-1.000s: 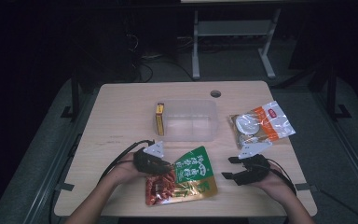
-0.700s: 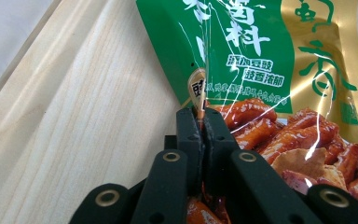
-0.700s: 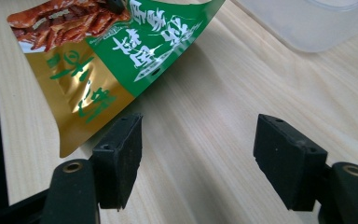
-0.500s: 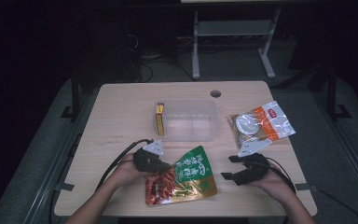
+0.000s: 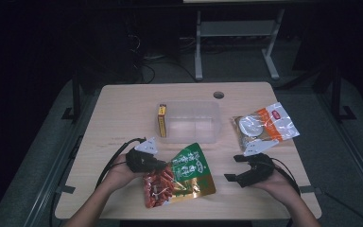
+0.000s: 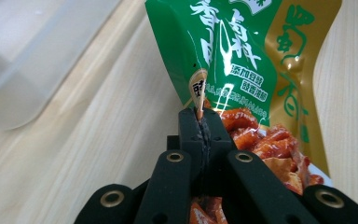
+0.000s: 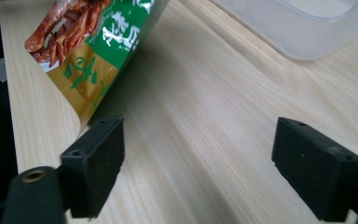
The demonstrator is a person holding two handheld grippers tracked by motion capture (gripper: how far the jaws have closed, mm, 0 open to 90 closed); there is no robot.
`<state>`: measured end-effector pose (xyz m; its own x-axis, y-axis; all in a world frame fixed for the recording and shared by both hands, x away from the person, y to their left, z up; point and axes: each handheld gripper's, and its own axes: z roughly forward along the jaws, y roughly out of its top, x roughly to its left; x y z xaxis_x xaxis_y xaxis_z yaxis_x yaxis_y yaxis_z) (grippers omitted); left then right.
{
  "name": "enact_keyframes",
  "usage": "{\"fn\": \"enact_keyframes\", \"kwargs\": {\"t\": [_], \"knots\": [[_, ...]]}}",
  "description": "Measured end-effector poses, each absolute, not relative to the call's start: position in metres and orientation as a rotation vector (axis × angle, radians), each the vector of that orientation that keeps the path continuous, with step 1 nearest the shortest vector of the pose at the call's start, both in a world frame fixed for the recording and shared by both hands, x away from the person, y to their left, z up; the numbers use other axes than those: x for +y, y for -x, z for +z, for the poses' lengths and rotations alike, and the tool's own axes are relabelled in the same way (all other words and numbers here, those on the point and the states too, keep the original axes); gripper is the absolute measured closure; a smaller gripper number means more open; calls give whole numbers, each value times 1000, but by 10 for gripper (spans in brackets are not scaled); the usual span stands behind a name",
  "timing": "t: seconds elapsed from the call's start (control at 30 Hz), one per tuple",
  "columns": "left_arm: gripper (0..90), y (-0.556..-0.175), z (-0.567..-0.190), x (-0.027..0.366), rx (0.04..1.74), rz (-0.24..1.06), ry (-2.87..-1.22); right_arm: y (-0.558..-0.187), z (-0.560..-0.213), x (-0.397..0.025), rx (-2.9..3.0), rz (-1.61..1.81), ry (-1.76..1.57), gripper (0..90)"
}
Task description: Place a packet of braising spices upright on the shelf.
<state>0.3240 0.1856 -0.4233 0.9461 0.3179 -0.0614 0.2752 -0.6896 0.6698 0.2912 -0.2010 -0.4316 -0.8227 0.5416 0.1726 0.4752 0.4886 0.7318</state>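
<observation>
Between the left gripper's (image 5: 163, 165) pressed-together jaws sits one green snack pouch's (image 5: 186, 172) edge, its long axis running away from them; beside it, the right gripper (image 5: 233, 168) is spread wide.

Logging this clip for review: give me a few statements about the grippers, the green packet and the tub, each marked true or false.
1. The left gripper is shut on the green packet. True.
2. The right gripper grips the packet too. False: its jaws stand open above bare table.
3. The clear tub holds the green packet. False: the packet lies in front of the tub.
4. A yellow box stands at the tub's left end. True.
5. An orange-and-white bag lies right of the tub. True.
</observation>
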Motion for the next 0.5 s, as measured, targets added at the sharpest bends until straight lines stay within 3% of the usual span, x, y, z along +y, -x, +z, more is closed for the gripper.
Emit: {"fn": "enact_keyframes", "kwargs": {"t": [0.5], "knots": [[895, -313, -403, 198, 446, 195, -2363, -302, -412, -197, 2611, 1400, -898, 273]]}}
